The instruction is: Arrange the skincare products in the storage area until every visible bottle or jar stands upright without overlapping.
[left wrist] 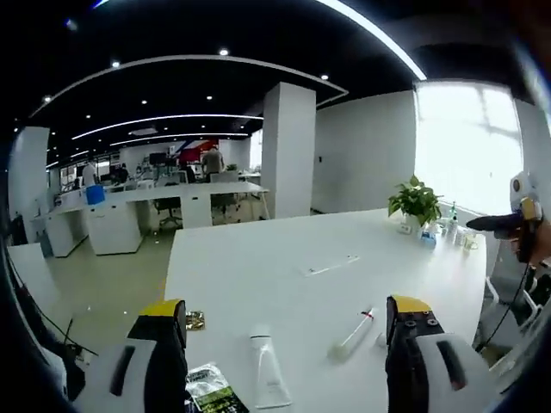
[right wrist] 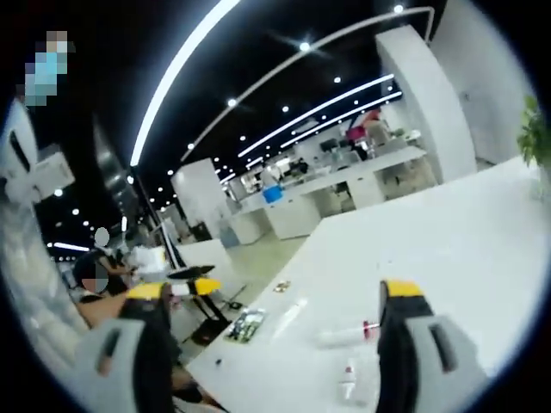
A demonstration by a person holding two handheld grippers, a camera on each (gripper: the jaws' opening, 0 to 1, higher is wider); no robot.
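Two white tubes (left wrist: 269, 375) flat on table (left wrist: 258, 258) between released left hand-held gripper (left wrist: 288, 323) jaws.

Ceiling strips (left wrist: 370, 30) and window (left wrist: 465, 142) are lighting the room brightly, the window glaring white, edges bending strongly, right gripper view blurring throughout.

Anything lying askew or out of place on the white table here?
Yes. A white tube and a slim red-banded tube lie flat on the white table rather than upright. A dark sachet lies at the near edge.
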